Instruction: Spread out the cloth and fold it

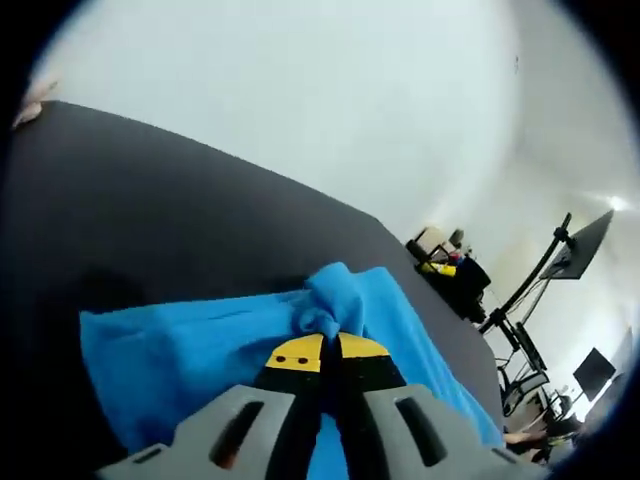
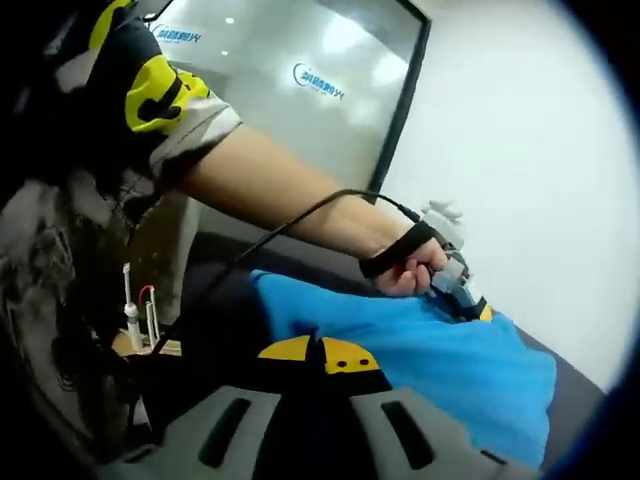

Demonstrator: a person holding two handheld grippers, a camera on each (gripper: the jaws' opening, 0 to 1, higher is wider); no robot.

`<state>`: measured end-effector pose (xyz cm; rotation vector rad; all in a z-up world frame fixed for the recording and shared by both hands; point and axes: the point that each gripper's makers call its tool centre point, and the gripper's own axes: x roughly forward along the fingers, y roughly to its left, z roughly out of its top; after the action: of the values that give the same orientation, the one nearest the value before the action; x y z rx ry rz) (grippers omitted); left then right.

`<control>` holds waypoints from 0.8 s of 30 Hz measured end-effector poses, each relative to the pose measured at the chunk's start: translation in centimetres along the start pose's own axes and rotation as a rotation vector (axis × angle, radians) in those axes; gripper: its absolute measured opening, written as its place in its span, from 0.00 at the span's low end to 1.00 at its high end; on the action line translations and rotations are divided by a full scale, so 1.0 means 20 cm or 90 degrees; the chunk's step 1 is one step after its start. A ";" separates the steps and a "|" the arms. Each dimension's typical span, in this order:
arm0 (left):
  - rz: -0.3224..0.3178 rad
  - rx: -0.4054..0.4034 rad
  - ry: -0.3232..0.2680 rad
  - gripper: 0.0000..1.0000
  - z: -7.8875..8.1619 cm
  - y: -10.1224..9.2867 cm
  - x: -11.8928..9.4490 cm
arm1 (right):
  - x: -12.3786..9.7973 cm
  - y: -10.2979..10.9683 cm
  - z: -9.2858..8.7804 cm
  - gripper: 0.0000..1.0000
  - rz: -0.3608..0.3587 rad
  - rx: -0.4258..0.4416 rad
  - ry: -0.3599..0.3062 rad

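A blue cloth (image 1: 200, 350) lies partly lifted over a dark grey table (image 1: 180, 220). My left gripper (image 1: 328, 345) is shut, and a bunched fold of the cloth is pinched at its yellow tips. In the right gripper view the cloth (image 2: 450, 360) stretches away from my right gripper (image 2: 320, 350), whose jaws are together on its near edge. At the cloth's far edge, the left gripper (image 2: 462, 292) is held in a person's hand (image 2: 405, 275).
Monitors on stands (image 1: 575, 255) and a cluttered chair (image 1: 445, 265) stand beyond the table's far right corner, below a white wall. A cable (image 2: 290, 225) hangs under the person's forearm. Small white tools (image 2: 135, 315) stand at the left, by a glass wall (image 2: 300, 90).
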<state>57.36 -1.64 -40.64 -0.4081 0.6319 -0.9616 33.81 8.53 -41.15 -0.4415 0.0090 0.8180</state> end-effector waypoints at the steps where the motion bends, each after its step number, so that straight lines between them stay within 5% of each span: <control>1: -0.003 0.003 -0.005 0.00 0.02 -0.01 -0.02 | 0.00 -0.01 0.01 0.01 -0.005 -0.005 -0.006; 7: -0.002 0.036 -0.028 0.00 0.22 -0.11 -0.14 | -0.05 -0.09 0.18 0.01 -0.037 0.010 -0.076; 14: 0.027 0.047 -0.035 0.00 0.38 -0.07 -0.26 | -0.12 -0.14 0.40 0.01 -0.044 0.017 -0.144; 18: 0.060 0.065 -0.010 0.00 0.27 0.08 -0.31 | -0.07 -0.06 0.38 0.01 -0.003 0.029 -0.129; 24: 0.110 -0.013 0.010 0.01 0.04 0.42 -0.34 | 0.06 0.11 0.14 0.01 0.076 0.056 -0.022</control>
<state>60.35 8.49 -42.86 -0.3585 0.6797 -0.7953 32.73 11.76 -39.73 -0.3462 0.0390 0.9393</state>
